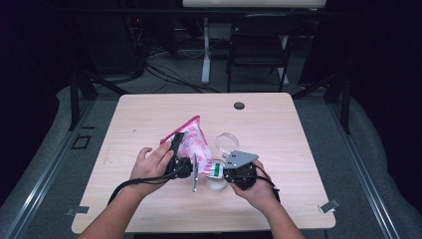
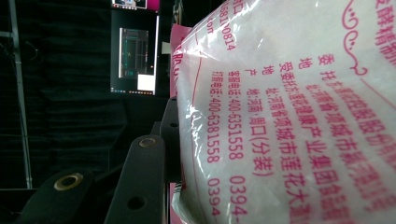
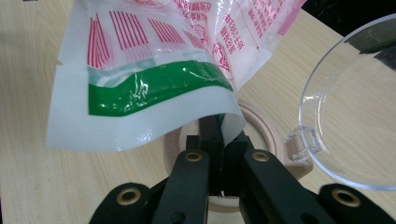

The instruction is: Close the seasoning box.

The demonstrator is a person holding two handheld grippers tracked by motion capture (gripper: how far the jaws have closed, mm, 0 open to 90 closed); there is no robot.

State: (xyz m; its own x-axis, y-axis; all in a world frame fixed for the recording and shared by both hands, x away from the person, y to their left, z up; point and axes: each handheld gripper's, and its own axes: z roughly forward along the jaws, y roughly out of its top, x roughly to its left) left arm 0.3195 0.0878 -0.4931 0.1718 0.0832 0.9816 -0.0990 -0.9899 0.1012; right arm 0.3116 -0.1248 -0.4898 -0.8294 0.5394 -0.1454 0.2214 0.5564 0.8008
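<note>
Two grippers share one load at the centre of the high view: a clear bag printed in pink (image 1: 191, 139), packed with white grains and tilted so its top corner climbs toward the upper left while its mouth dips to the lower right. I have the left gripper (image 1: 178, 149) clamped across the bag's full body, jaws part-way apart with the plastic pressed against them, as the left gripper view shows; that grip carries the weight and sets the tilt. My right gripper (image 3: 219, 135) has its jaws together, pinching the bag's white and green edge (image 3: 154, 109) low in the right gripper view, which I judge is there to steer the mouth. Just under that edge sits a round beige container (image 3: 268, 135), its clear hinged lid (image 3: 350, 107) flipped back to the right so the opening stays free. I read this as the setup for pouring the grains into it.
</note>
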